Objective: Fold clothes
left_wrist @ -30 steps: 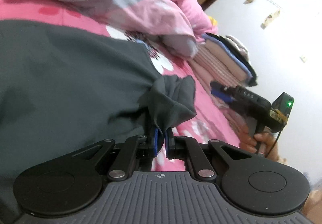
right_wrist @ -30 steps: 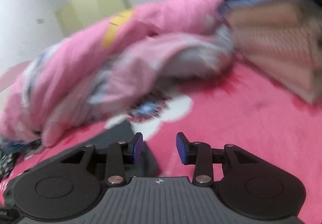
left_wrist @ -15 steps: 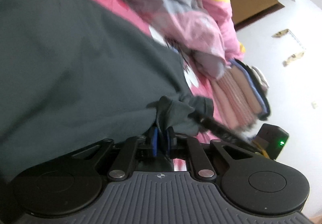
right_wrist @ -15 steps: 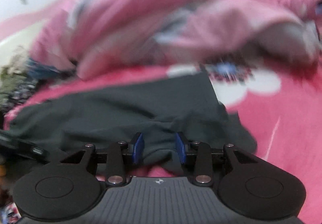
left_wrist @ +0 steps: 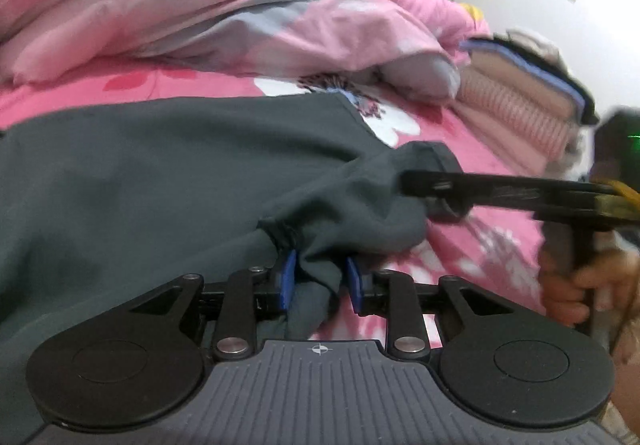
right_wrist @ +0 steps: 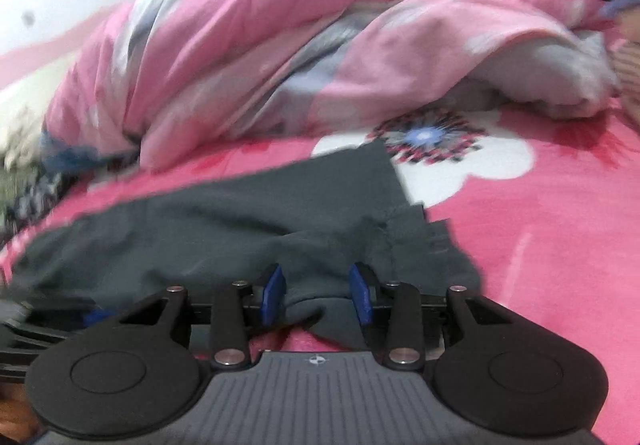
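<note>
A dark grey garment (left_wrist: 168,173) lies spread across the pink flowered bed (right_wrist: 540,237), reaching from about 9 o'clock to the centre of the left wrist view, with its near corner bunched up toward 6 o'clock. The left tongs (left_wrist: 318,279) stand partly apart with a fold of that grey cloth between the blue pads; the gap looks too wide for a firm pinch, so the cloth seems loosely cradled rather than clamped, though the blur leaves this uncertain. The right tongs (right_wrist: 316,295) are likewise parted around another bunch of the same garment, cloth hanging between the pads without clear pressure on it. In the left wrist view the right tongs' body reaches in from 3 o'clock, gripped by the person's hand (left_wrist: 576,285), and meets the garment's end just beside the left tongs. A rumpled pink quilt (left_wrist: 240,5) is heaped at 12 o'clock, and a stack of folded clothes (left_wrist: 520,101) sits at 2 o'clock, so some items already lie folded. The grey garment itself lies mostly flat with one end gathered; whether that end is being brought over for a fold or is being released after one, the pictures do not settle. It is not yet a compact folded bundle like those in the stack.
</note>
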Action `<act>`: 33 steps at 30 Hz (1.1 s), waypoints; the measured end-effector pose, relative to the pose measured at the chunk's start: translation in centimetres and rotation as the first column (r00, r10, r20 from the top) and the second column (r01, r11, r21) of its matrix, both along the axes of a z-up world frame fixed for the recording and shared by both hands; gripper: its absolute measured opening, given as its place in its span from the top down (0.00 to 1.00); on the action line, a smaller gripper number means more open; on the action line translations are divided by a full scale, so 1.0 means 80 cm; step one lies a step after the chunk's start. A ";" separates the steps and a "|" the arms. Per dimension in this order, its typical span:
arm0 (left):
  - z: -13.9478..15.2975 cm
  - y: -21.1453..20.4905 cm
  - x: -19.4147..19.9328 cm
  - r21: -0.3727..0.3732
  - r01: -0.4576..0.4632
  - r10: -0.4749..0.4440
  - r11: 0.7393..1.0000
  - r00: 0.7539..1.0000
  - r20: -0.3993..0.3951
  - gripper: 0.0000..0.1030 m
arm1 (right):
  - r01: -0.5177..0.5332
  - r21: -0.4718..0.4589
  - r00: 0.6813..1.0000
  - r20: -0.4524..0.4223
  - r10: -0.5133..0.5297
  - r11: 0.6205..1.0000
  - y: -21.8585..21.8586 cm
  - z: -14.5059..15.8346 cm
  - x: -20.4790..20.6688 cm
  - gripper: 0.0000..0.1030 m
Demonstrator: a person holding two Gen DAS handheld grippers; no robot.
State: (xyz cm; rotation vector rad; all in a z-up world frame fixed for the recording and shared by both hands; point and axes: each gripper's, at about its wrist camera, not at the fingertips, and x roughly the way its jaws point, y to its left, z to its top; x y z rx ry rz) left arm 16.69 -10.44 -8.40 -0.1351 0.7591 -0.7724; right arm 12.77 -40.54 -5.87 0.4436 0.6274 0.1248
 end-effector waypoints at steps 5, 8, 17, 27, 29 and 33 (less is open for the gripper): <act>-0.005 0.017 0.010 -0.085 -0.042 0.036 0.995 0.997 -0.065 0.74 | 0.123 0.223 0.992 -0.049 -0.115 0.967 -0.047 0.009 -0.033 0.59; -0.006 0.021 0.013 -0.113 -0.063 0.053 0.992 0.995 -0.089 0.74 | 0.234 0.394 0.968 -0.177 -0.176 0.889 -0.080 -0.019 -0.039 0.59; -0.009 0.027 0.008 -0.117 -0.058 0.049 0.991 0.995 -0.081 0.73 | 0.043 0.017 0.997 -0.068 -0.042 0.999 -0.049 0.003 0.002 0.90; -0.009 0.027 0.005 -0.107 -0.049 0.041 0.993 0.996 -0.075 0.73 | -0.051 -0.577 0.995 0.036 0.088 0.815 -0.021 0.014 -0.013 0.94; -0.009 0.027 0.005 -0.105 -0.047 0.039 0.993 0.997 -0.073 0.73 | -0.006 -0.569 0.995 0.077 0.060 0.823 -0.022 0.020 -0.023 0.94; -0.009 0.026 0.003 -0.096 -0.050 0.043 0.994 0.997 -0.071 0.73 | 0.041 -0.533 0.984 0.169 0.059 0.845 -0.013 0.033 -0.042 0.94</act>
